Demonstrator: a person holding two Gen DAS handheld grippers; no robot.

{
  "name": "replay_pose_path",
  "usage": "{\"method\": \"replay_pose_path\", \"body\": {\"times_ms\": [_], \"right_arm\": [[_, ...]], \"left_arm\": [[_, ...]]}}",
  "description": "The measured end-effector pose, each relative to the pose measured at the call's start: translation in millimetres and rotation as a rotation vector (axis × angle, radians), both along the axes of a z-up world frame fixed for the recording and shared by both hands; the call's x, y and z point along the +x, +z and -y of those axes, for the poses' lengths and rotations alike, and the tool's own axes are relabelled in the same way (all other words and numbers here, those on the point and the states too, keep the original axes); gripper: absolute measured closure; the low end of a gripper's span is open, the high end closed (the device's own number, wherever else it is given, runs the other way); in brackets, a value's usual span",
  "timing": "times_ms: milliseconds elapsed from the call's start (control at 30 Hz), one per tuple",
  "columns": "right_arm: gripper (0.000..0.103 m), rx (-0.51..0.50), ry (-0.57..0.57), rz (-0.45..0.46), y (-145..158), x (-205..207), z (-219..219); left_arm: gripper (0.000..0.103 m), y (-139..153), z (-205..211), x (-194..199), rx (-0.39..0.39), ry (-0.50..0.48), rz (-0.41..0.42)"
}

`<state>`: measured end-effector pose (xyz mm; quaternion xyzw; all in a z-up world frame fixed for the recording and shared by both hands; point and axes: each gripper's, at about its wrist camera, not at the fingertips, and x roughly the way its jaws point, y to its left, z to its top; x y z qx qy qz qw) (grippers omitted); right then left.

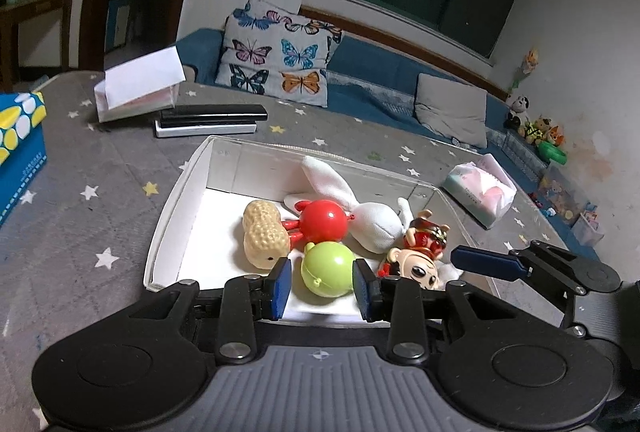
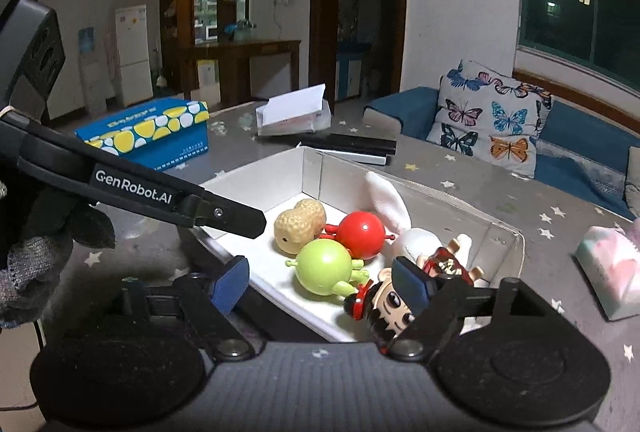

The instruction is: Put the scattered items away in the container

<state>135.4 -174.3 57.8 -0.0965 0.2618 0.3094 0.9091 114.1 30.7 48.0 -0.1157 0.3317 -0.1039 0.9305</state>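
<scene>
In the left wrist view, the near wall of the shallow white cardboard box (image 1: 172, 216) disappears behind the black linkage of the left gripper (image 1: 322, 282), so its front rim cannot be traced. The white plush rabbit (image 1: 376, 222) is partly covered by the red round plastic toy (image 1: 323, 220) and the big-headed cartoon doll in a red costume (image 1: 418, 260). The doll's lower face is hidden behind the linkage. In the right wrist view, a blue pad of the right gripper (image 2: 320, 282) covers the doll's forehead. The blue and yellow spotted carton (image 1: 18, 147) is cut by the left edge. The small figures on the far shelf (image 1: 540, 131) are too small to identify.
</scene>
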Motion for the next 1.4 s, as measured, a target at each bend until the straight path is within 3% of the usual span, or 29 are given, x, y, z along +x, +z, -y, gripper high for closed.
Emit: {"method": "replay_pose_path", "body": {"times_ms": [300, 400, 700, 867, 1033, 1400], "right_arm": [[0.016, 0.044, -0.051, 0.021, -0.2, -29.7, 5.8], [0.009, 0.056, -0.075, 0.029, -0.9, -38.6, 9.3], [0.006, 0.064, -0.117, 0.012, -9.5, -53.9, 11.0], [0.006, 0.078, -0.145, -0.002, -13.6, -55.7, 14.4], [0.000, 0.064, -0.175, 0.007, -15.9, -58.3, 15.0], [0.000, 0.060, -0.201, -0.024, -23.7, -56.3, 14.8]], "left_arm": [[0.067, 0.6, 15.1, -29.0, 0.092, 0.034, 0.019], [0.067, -0.5, 17.0, -36.7, 0.109, 0.057, 0.022], [0.068, -10.1, 20.7, -53.9, 0.113, 0.085, 0.012], [0.069, -15.9, 25.1, -59.2, 0.155, 0.100, 0.005], [0.069, -20.2, 25.8, -59.6, 0.154, 0.114, -0.009], [0.069, -27.4, 24.3, -59.7, 0.179, 0.144, -0.032]]}}
